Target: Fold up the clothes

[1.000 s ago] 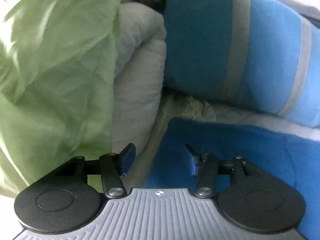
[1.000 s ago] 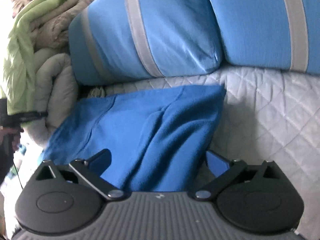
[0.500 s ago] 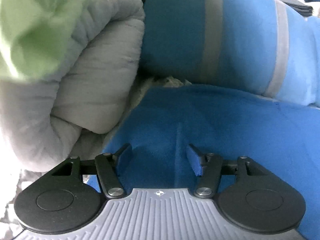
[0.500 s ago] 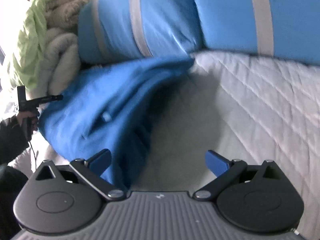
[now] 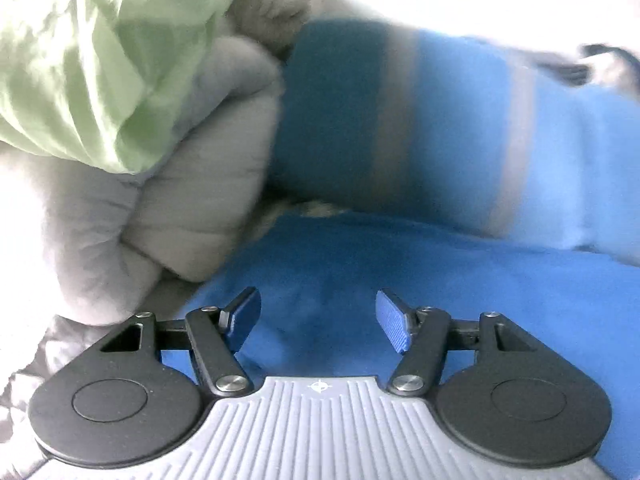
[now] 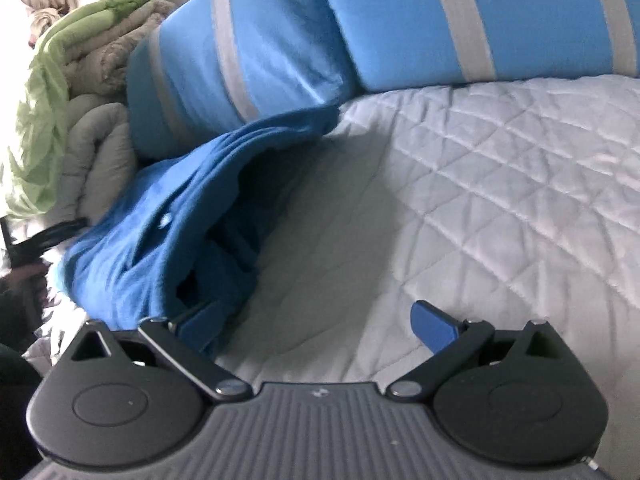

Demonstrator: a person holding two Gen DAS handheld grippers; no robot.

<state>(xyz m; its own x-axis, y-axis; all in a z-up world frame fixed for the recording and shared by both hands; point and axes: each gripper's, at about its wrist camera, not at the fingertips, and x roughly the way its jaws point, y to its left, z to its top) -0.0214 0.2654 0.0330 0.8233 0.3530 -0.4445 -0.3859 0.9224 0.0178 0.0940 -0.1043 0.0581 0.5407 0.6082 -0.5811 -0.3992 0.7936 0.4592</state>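
Note:
A blue fleece garment [image 5: 440, 288] lies on the bed, filling the lower part of the left wrist view. My left gripper [image 5: 316, 316] hovers just over it, jaws apart, and the pads pinch no fabric. In the right wrist view the same garment [image 6: 160, 240] is bunched into a raised fold at the left, its underside in shadow. My right gripper [image 6: 316, 320] stands wide open over the quilt. Its left finger [image 6: 200, 320] sits at the garment's near edge and its right finger is over bare quilt.
Two blue pillows with grey stripes [image 6: 260, 60] [image 6: 480, 12] lean at the back. A rolled grey comforter [image 5: 180, 200] and a green blanket [image 5: 100, 60] are stacked at the left. The white quilted bed cover [image 6: 480, 200] spreads to the right. A hand with a dark tool [image 6: 28, 248] shows at the left edge.
The blue garment lay spread out and is now bunched into a fold at the left. The left gripper dropped from the green blanket to over the garment, its jaws a little wider.

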